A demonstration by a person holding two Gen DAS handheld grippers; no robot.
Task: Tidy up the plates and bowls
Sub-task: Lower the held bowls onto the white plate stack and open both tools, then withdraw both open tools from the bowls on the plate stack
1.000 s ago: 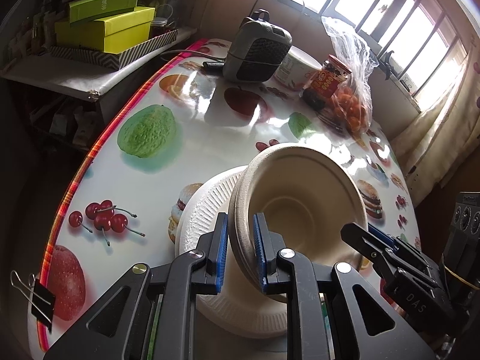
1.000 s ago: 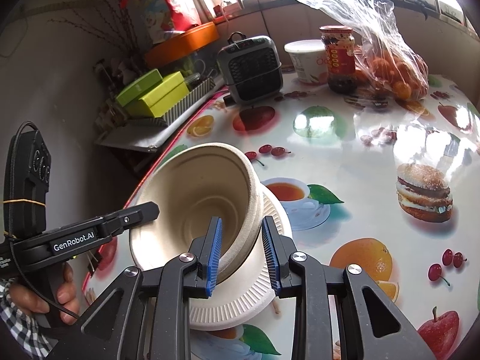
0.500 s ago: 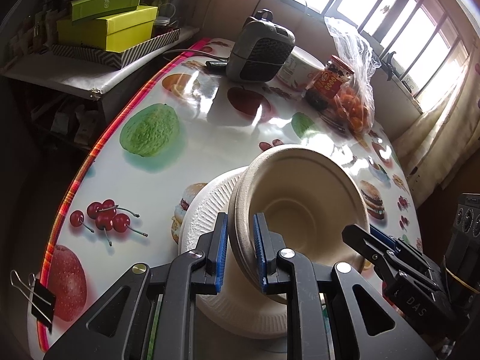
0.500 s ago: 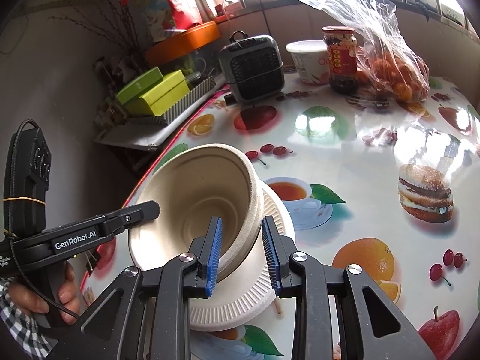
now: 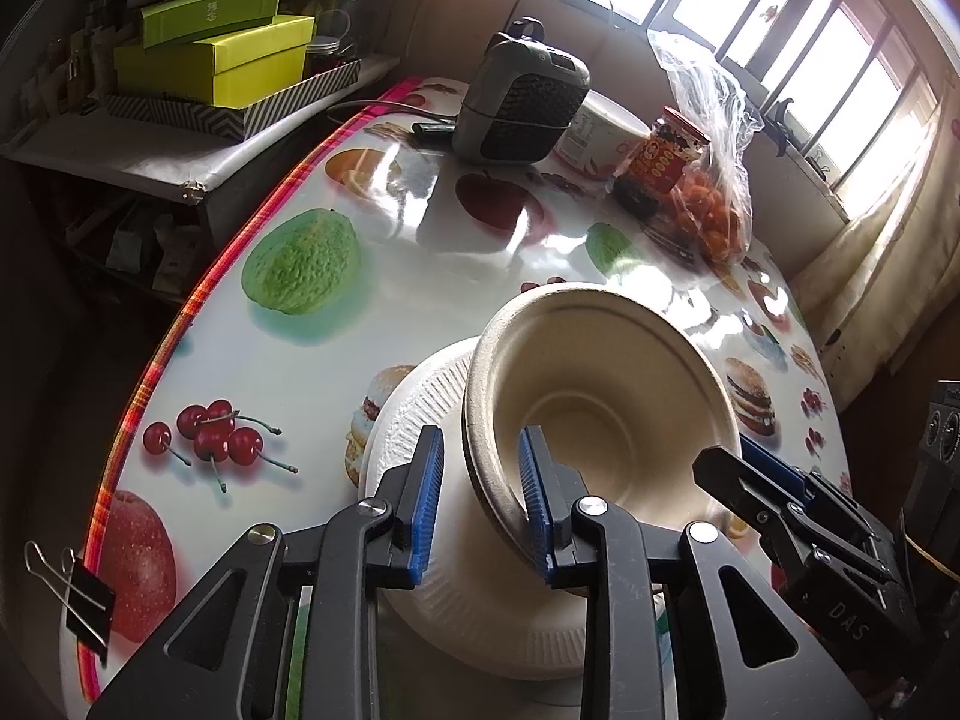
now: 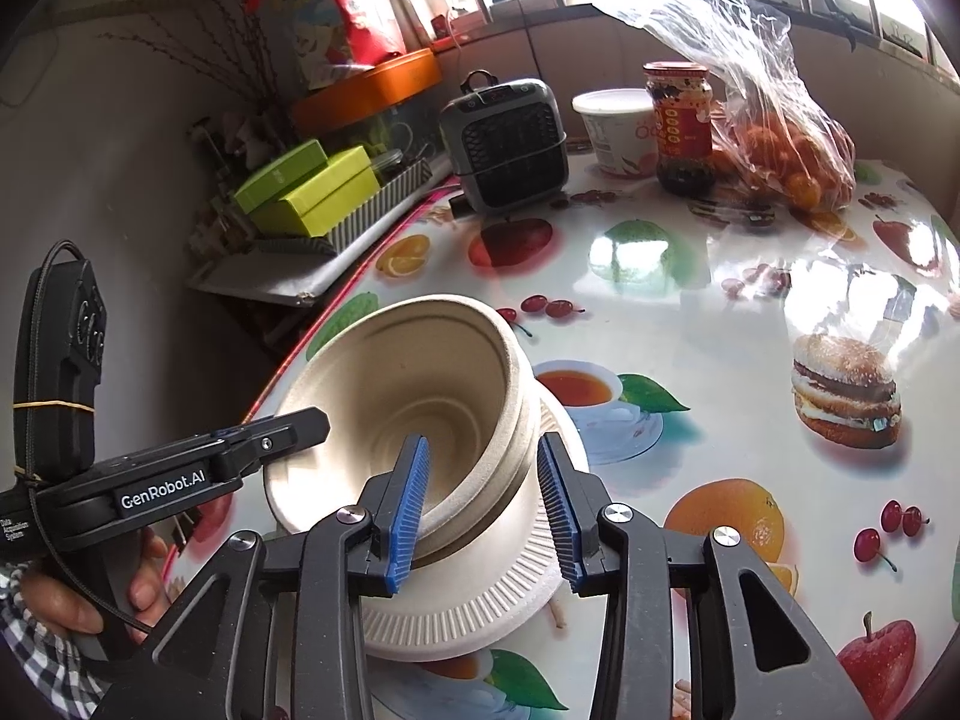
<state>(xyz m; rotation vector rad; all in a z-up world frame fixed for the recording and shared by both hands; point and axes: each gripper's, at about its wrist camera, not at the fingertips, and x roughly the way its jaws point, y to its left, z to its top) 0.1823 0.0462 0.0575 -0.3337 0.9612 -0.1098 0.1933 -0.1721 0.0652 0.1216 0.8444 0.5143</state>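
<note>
The right gripper (image 6: 483, 501) straddles the bowl's (image 6: 420, 396) rim, jaws just opened, pads apparently clear. The bowl leans on the plate (image 6: 480, 606) near the tabletop's (image 6: 690, 312) left edge.

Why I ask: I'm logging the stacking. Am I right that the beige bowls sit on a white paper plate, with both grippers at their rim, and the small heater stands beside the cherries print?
Not the heater: the right wrist view shows it at the table's far edge, beside the white tub. The beige bowls do sit on the white paper plate, the left gripper and right gripper at their rim.
</note>
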